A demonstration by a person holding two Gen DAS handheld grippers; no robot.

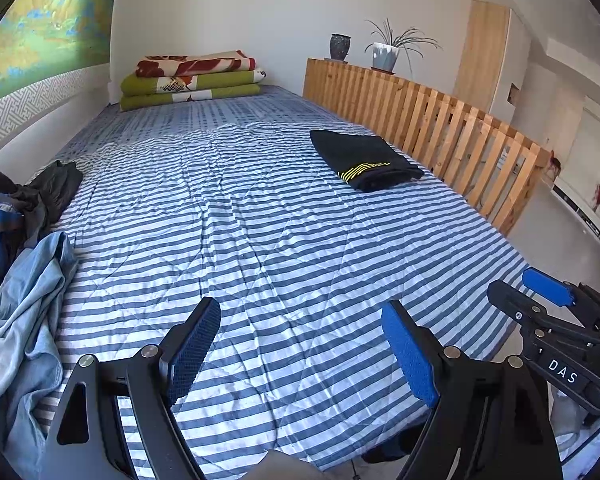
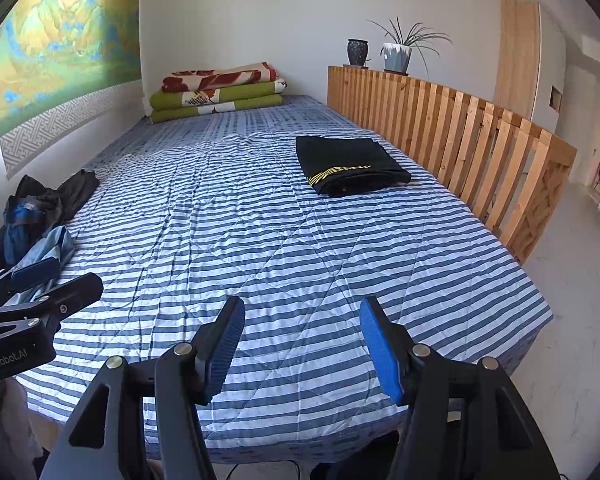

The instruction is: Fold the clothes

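Note:
A folded black garment (image 1: 366,160) (image 2: 350,165) with yellow stripes lies on the right side of the striped bed (image 1: 260,220) (image 2: 280,240), near the wooden rail. A crumpled light blue shirt (image 1: 24,312) (image 2: 46,254) and a heap of dark and blue clothes (image 1: 24,204) (image 2: 40,208) lie along the bed's left edge. My left gripper (image 1: 300,348) stands open over the near end of the bed, nothing between its blue pads. My right gripper (image 2: 302,346) is open too, empty, beside it. Each gripper shows at the edge of the other's view: the right gripper (image 1: 548,300), the left gripper (image 2: 48,280).
Folded green and red blankets (image 1: 192,80) (image 2: 220,92) are stacked at the bed's head. A slatted wooden rail (image 1: 440,132) (image 2: 460,136) runs along the right side, with a dark vase (image 1: 340,46) and a potted plant (image 1: 388,50) on top. The wall bounds the left side.

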